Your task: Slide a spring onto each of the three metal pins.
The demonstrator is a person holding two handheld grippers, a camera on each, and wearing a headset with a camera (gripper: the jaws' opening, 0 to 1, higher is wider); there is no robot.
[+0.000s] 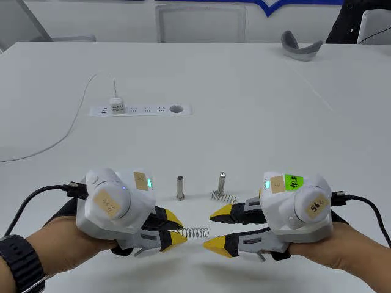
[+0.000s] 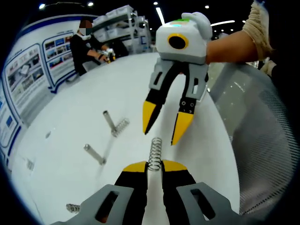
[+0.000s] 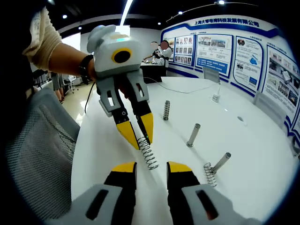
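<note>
Left gripper (image 1: pixel 183 230) level by the bench's (image 1: pixel 244 110) near edge, jaws clenched on a spring (image 1: pixel 195 232), right gripper (image 1: pixel 208 230) facing it, jaws released.

1. My left gripper (image 1: pixel 181 231) is white in the body, with grey jaw arms, black jaws and yellow tips.
2. My right gripper (image 1: pixel 209 231) has the same white, grey, black and yellow, plus a bright green label (image 1: pixel 295 181) and tan stickers.
3. The spring (image 1: pixel 195 232) is a silvery grey coil.
4. The left metal pin (image 1: pixel 180 187) and right metal pin (image 1: pixel 221 182) are plain silver-grey.
5. The workbench (image 1: pixel 256 110) is white, as is the power strip (image 1: pixel 140 110).
6. My watch (image 1: pixel 18 259) is black, and so is the cable (image 1: pixel 360 199).
7. The wall posters (image 3: pixel 220 44) are white with blue borders.
8. The chair back (image 3: pixel 42 154) is grey mesh.
</note>
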